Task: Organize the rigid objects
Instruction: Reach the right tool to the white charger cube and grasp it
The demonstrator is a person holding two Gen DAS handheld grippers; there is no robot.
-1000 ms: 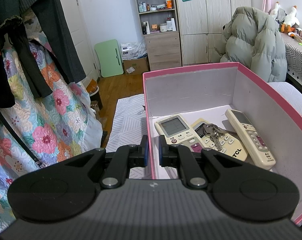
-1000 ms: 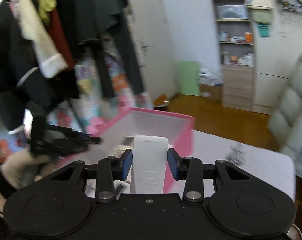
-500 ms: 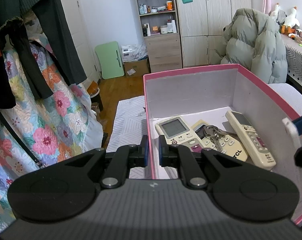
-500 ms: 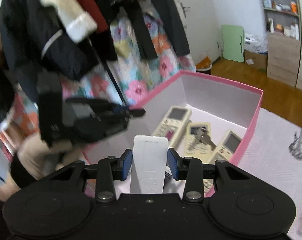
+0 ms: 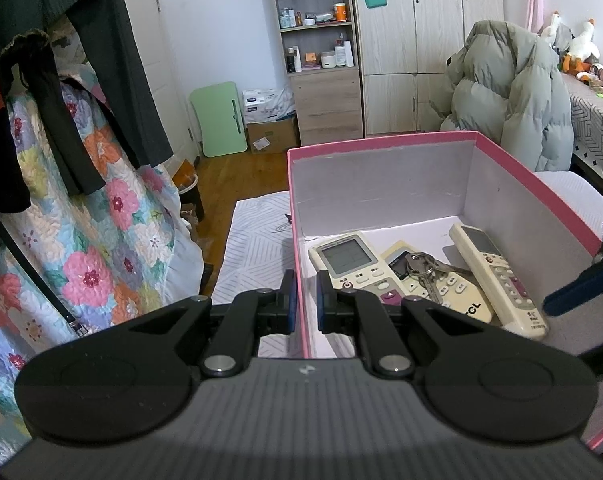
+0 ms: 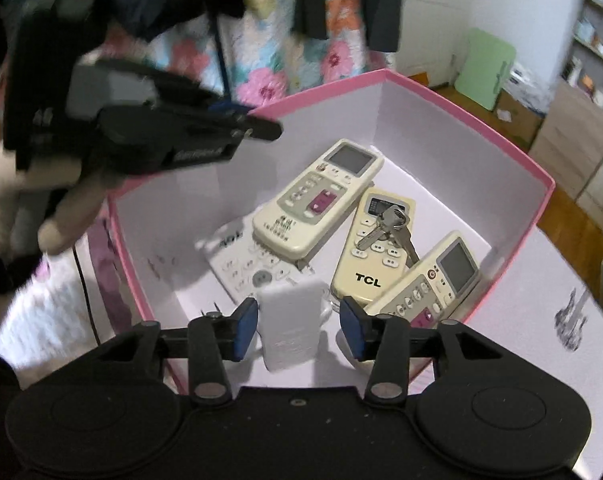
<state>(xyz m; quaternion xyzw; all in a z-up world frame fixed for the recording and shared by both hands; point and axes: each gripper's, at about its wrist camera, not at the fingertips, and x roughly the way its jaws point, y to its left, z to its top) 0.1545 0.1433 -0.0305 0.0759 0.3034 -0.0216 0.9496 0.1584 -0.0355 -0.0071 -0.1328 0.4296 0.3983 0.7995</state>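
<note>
- Left wrist view: the left gripper (image 5: 304, 295) is clamped on the near-left wall of the pink box (image 5: 381, 147), one blue pad outside the wall and one inside.
- In the box, at about one o'clock from those fingers, lie three cream remotes: a wide-screen remote (image 5: 351, 261), a TCL remote (image 5: 457, 293) with a bunch of keys (image 5: 423, 265) on top, and a slim remote (image 5: 497, 276) along the right wall.
- At three o'clock a blue fingertip of the right gripper (image 5: 577, 289) shows at the box's right wall.
- A grey-green puffer jacket (image 5: 509, 96) sits at one o'clock beyond the box; a floral quilt (image 5: 85, 248) hangs at nine o'clock.
- Right wrist view: the right gripper (image 6: 297, 330) hangs over the open box, its jaws opening. A small white remote (image 6: 291, 328) stands between the pads, just beside the left pad with a clear gap to the right one.
- At twelve o'clock lie the cream remotes and keys; a white remote (image 6: 245, 264) lies partly under the widest one.
- At ten o'clock the left gripper grips the box rim.
</note>
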